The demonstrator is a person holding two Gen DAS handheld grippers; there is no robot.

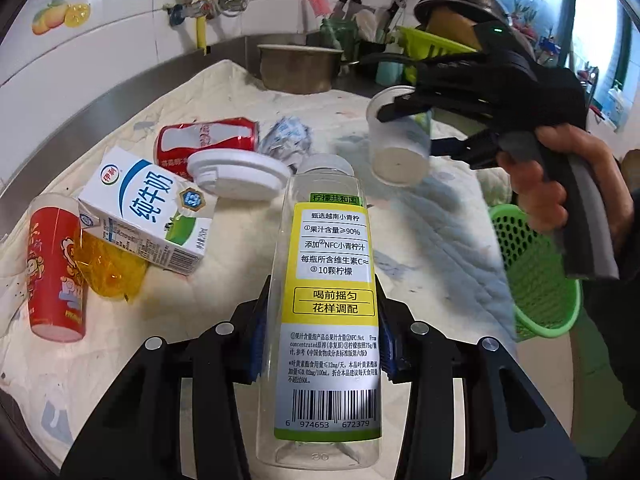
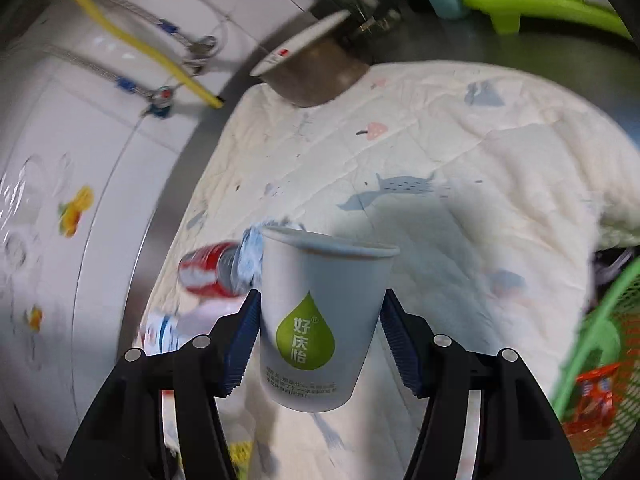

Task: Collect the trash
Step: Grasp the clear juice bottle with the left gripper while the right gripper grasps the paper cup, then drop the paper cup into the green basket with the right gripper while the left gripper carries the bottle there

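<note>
Two sets of jaws pinch trash: clear plastic bottle (image 1: pixel 326 308), tapered paper cup (image 2: pixel 320 320).

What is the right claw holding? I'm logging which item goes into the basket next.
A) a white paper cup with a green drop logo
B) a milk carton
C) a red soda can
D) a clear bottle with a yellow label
A: the right claw is clamped on the white paper cup; the clear bottle is in the left claw.
</note>
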